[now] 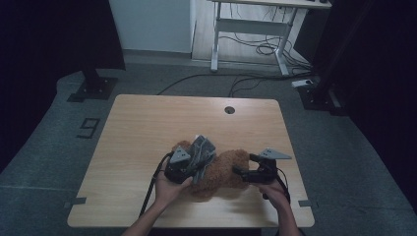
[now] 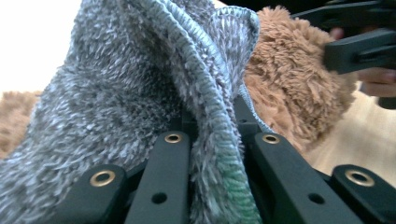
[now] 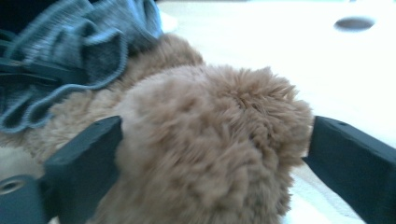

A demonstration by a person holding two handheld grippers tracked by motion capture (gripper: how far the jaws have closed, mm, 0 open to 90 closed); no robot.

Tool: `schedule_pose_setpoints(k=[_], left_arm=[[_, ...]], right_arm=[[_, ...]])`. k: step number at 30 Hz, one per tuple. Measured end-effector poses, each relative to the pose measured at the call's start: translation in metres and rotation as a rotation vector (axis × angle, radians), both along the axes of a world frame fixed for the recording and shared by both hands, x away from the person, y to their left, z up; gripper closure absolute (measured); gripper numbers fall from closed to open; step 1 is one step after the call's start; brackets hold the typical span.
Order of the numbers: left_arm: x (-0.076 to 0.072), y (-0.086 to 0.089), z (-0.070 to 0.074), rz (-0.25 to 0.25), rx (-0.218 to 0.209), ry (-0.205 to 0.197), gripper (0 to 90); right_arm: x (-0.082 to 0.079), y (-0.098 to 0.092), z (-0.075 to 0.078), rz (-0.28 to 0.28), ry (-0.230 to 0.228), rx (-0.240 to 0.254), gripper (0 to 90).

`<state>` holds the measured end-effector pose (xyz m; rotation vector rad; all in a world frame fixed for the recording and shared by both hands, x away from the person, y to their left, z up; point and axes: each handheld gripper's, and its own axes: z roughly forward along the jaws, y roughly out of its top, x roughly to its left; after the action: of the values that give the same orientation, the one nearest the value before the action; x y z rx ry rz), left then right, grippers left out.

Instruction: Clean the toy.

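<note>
A brown plush toy [image 1: 226, 172] lies on the wooden table [image 1: 147, 123] near its front edge. A grey fuzzy cloth [image 1: 201, 152] with a pale blue hem is draped over the toy's left part. My left gripper [image 1: 192, 169] is shut on this cloth; in the left gripper view the cloth [image 2: 130, 93] rises out of the closed jaws [image 2: 215, 135], with the plush [image 2: 289, 88] behind it. My right gripper [image 1: 243, 173] stands open at the toy's right end. In the right gripper view a rounded furry part [image 3: 205, 140] sits between the wide-spread jaws, and the cloth [image 3: 79, 51] is at upper left.
A round cable hole [image 1: 229, 109] sits at the table's far edge. Behind the table stand a white desk frame [image 1: 251, 29] with cables on the floor, and black stand bases at left [image 1: 93, 88] and right [image 1: 317, 93].
</note>
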<state>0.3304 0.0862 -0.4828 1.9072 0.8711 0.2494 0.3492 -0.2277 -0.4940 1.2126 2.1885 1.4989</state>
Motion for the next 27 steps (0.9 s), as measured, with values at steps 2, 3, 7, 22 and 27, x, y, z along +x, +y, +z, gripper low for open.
schedule_pose_setpoints(k=[2,3,7,22,27], left_arm=[[-0.004,0.002,-0.002,-0.004,-0.018,0.003,80.9],[-0.006,0.002,-0.003,-0.006,-0.018,-0.002,80.9],[-0.009,0.002,-0.004,-0.008,-0.012,-0.005,81.0],[0.008,0.023,0.013,0.071,-0.046,-0.045,80.6],[0.041,0.029,0.036,0.098,0.022,-0.072,80.5]], right_arm=[[0.007,0.003,-0.005,0.032,0.043,-0.012,0.0],[0.009,0.004,-0.008,0.045,0.064,-0.013,0.0],[0.019,0.011,-0.023,0.128,0.163,0.04,0.4],[0.002,0.042,-0.005,0.072,-0.104,-0.033,53.9],[0.021,0.063,0.004,0.009,-0.198,-0.034,53.9]])
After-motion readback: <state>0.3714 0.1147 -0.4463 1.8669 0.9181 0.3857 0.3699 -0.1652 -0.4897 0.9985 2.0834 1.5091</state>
